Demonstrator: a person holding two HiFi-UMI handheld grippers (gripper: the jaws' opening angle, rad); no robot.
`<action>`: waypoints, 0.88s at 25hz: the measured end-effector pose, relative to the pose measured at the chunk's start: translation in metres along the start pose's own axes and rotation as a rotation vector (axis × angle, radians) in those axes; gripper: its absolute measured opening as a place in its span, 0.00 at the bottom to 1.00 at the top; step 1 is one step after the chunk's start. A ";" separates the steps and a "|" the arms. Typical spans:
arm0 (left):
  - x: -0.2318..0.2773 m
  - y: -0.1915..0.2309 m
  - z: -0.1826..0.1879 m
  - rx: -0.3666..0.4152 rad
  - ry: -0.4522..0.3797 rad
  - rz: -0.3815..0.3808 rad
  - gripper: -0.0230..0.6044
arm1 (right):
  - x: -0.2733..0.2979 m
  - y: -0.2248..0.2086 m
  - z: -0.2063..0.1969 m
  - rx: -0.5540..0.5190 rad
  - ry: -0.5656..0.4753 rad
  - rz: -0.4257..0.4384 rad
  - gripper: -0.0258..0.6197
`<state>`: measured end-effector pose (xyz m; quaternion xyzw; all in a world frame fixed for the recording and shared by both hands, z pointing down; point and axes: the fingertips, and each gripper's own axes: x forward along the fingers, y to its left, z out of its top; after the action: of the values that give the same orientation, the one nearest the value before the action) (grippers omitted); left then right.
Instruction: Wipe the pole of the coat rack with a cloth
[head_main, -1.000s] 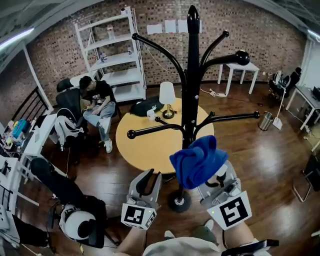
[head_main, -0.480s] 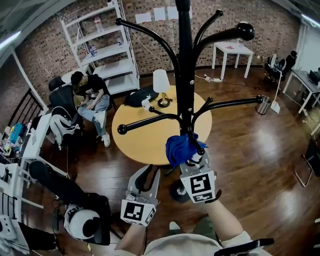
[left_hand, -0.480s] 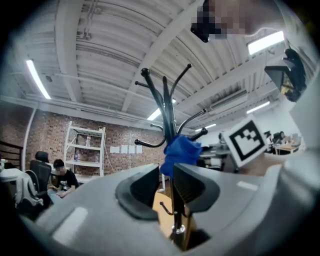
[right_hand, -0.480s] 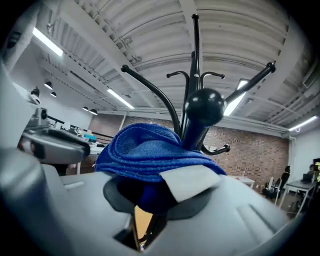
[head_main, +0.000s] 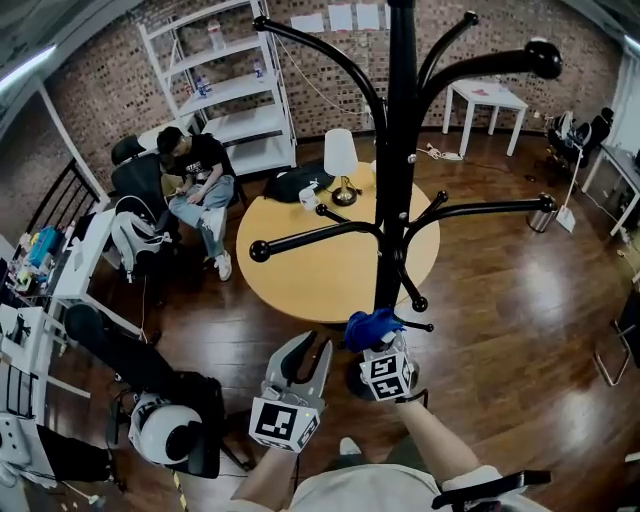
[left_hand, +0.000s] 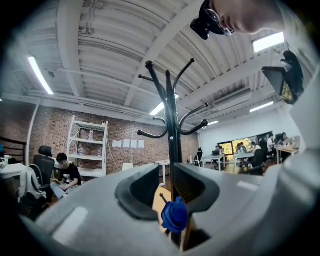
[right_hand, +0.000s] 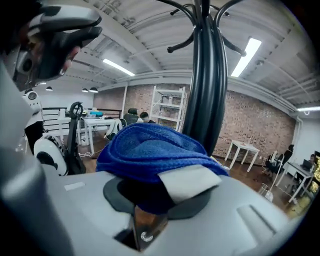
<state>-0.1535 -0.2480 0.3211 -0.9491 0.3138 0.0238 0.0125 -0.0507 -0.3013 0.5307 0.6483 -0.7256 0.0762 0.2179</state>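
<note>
Now the right hand-held gripper (head_main: 380, 345) sits lower than a second ago, down near the foot of the coat rack, below its lowest hooks; its jaws are clenched on the blue cloth (head_main: 372, 328), which bunches in thick folds over the jaw tips, right against the glossy black pole (head_main: 395, 200); the left hand-held gripper (head_main: 300, 352) hangs just beside it as before, jaws apart with nothing between them; beyond the pole stands a round wooden worktop (head_main: 300, 280) carrying a lamp (head_main: 338, 185).
</note>
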 end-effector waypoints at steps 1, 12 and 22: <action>0.002 -0.003 -0.002 0.003 0.003 -0.003 0.18 | -0.002 0.001 0.000 0.007 -0.014 0.018 0.20; 0.066 -0.045 0.017 0.031 -0.007 0.086 0.18 | -0.122 -0.091 0.154 -0.100 -0.451 0.427 0.20; 0.089 -0.078 -0.007 0.028 -0.011 0.321 0.18 | -0.086 -0.096 0.155 -0.285 -0.435 0.915 0.20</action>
<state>-0.0351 -0.2388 0.3237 -0.8863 0.4618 0.0265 0.0235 0.0149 -0.2986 0.3403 0.2301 -0.9661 -0.0723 0.0924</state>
